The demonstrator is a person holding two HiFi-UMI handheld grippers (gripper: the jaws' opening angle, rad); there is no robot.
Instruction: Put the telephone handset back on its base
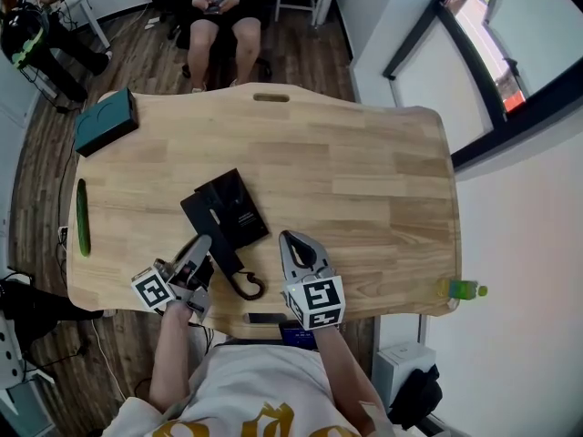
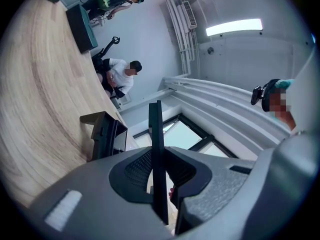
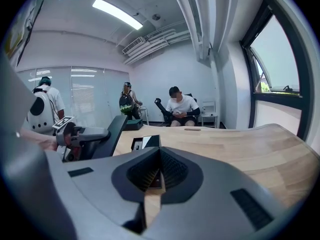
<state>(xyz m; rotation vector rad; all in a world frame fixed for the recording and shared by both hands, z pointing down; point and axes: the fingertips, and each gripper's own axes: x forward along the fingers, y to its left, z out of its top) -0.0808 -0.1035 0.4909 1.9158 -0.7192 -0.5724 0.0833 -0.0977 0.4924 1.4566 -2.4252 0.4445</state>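
My left gripper's [image 2: 159,163] jaws were clamped flat on the black telephone handset [image 2: 155,126], which stood edge-on between the pads like a thin slab. My right gripper's [image 3: 156,159] jaws were drawn together on nothing, idling over the near edge of the wooden table [image 1: 364,171]. The handset hung lifted just on my side of the black telephone base [image 1: 228,206] and off its cradle. Its long axis ran from my near left up toward the base, the far end tilted higher, as the right gripper view showed. The coiled cord [image 1: 248,288] looped from its near end onto the tabletop. By its look I judged the handset to be hard moulded plastic: rigid, light and smooth enough to pivot in a narrow grip. The cord seemed likely to tug at one end. The straight middle bar, between earpiece and mouthpiece, looked the surest place to hold it. How near the centre my pads sat I could not tell. Seating it would, I reckoned, call for bringing that axis in line with the base's cradle.
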